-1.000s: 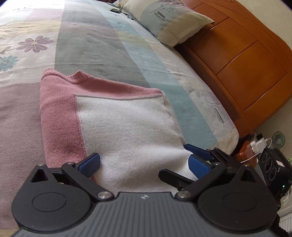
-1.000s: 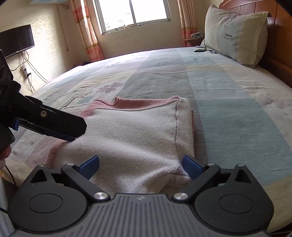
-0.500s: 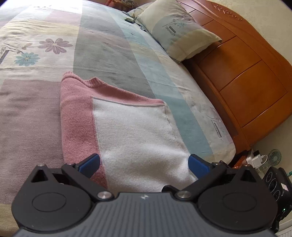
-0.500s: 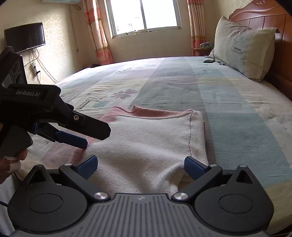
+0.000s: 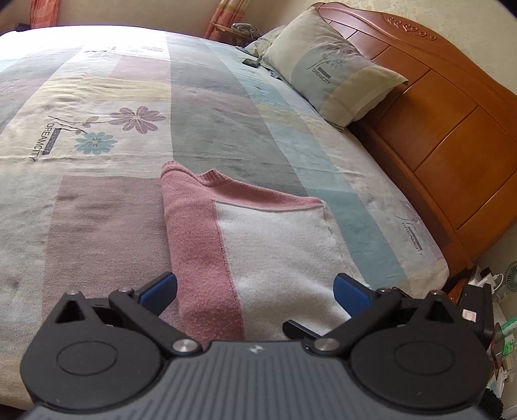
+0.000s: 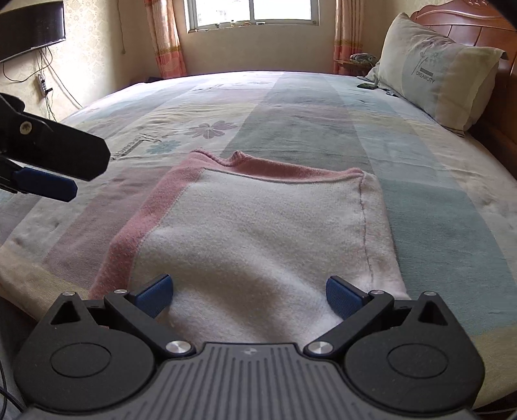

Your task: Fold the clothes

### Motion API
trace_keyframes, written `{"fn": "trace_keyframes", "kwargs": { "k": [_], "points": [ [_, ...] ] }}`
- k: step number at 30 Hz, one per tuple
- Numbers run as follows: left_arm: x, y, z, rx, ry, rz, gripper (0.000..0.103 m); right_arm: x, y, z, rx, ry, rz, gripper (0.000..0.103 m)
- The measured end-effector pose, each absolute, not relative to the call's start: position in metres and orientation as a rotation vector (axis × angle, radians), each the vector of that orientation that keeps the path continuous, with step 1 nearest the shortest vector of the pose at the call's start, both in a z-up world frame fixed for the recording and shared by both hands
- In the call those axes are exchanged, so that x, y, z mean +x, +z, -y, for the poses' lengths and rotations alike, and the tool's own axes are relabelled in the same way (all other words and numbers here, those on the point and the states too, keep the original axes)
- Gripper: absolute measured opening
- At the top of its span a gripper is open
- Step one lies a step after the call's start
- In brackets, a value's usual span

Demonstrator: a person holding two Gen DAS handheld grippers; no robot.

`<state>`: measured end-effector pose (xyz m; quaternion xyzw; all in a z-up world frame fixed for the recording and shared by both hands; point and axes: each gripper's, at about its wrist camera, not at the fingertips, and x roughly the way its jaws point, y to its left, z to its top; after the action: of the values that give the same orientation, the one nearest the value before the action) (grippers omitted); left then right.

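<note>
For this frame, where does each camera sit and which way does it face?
Left wrist: on the left gripper, looking along its open fingers over the folded sweater toward pillow and headboard.
Right wrist: on the right gripper, fingers open, facing the window; the left gripper shows at left.
Shared: sweater, pillow, bedspread.

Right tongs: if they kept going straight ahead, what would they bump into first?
Most likely the folded pink-and-white sweater, which lies directly before the open right tongs; how high they hang above it is unclear.

Both views – low, close – share the sweater [image 5: 278, 258].
</note>
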<state>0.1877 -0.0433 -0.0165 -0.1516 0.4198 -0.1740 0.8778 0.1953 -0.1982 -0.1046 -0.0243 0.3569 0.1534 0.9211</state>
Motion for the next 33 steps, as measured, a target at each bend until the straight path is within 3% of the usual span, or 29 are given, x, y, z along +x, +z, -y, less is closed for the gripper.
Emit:
{"fn": "trace_keyframes", "kwargs": {
  "k": [8, 15, 22, 29, 33],
  "points": [
    [0.189, -0.019, 0.052, -0.312, -0.402, -0.874, 0.102, 0.167, -0.076, 0.196, -0.011, 0.401, -0.684, 0.103],
    [0.184, -0.019, 0.042, -0.305, -0.372, -0.867, 0.102, 0.163, -0.1, 0.196, -0.024, 0.296, -0.823, 0.103],
    [0.178, -0.017, 0.036, -0.311, -0.37, -0.858, 0.102, 0.152, -0.08, 0.172, -0.001, 0.438, -0.754, 0.103],
    [0.17, -0.012, 0.028, -0.319, -0.355, -0.843, 0.102, 0.15, -0.104, 0.16, -0.047, 0.384, -0.908, 0.103],
    [0.166, -0.007, 0.027, -0.316, -0.354, -0.826, 0.102, 0.145, -0.083, 0.16, 0.004, 0.456, -0.812, 0.103]
  ]
}}
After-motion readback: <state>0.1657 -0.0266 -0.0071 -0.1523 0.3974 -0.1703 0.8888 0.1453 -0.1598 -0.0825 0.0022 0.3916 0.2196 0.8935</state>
